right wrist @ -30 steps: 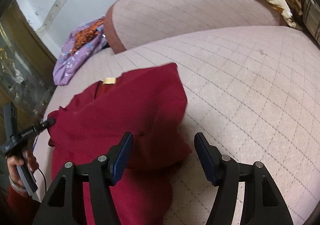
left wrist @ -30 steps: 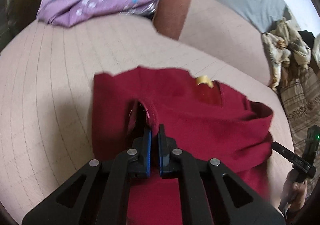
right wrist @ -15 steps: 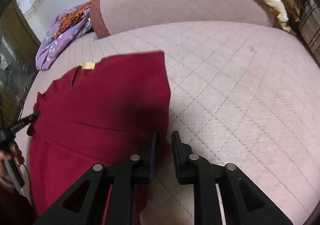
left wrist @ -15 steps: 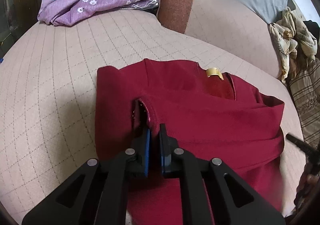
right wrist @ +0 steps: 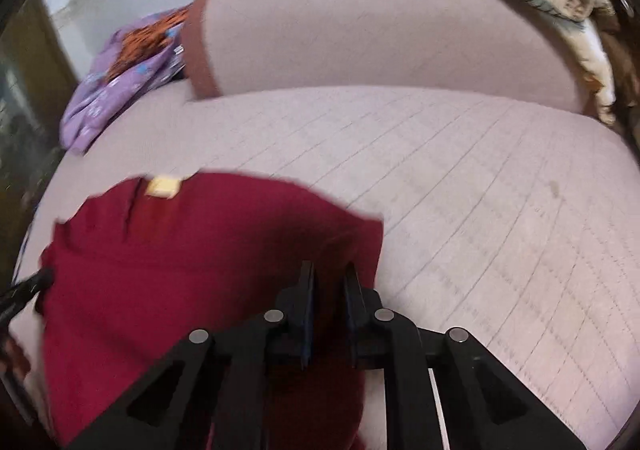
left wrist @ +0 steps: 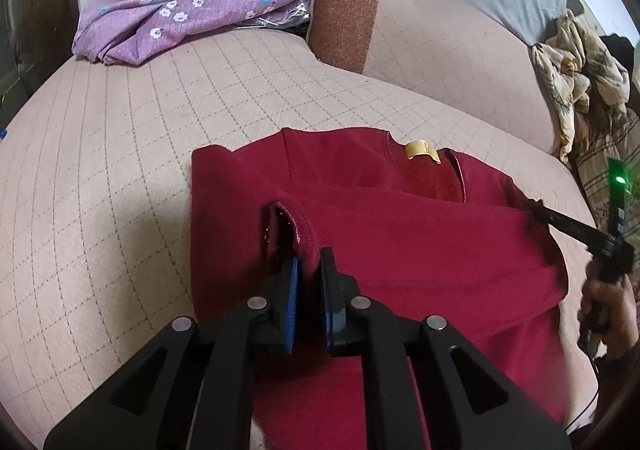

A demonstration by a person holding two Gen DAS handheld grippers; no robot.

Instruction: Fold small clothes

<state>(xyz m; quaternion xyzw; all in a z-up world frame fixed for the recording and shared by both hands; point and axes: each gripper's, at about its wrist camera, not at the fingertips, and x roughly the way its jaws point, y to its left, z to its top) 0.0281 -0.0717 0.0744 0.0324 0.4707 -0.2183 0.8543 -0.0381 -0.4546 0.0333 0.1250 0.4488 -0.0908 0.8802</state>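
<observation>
In the left wrist view, the left gripper is easing its pinch on the sleeve cuff of the red top, folded mid-sofa seat. In the right wrist view, the right gripper, wide apart a second ago, is closing on the top's right edge, so another fold looks likely.

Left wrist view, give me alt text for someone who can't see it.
The left gripper, jaws opening, has the ribbed cuff of a dark red top between its blue pads, the top spread on a quilted beige cushion. Behind lies a purple floral cloth; the right gripper reaches the top's right edge.
</observation>
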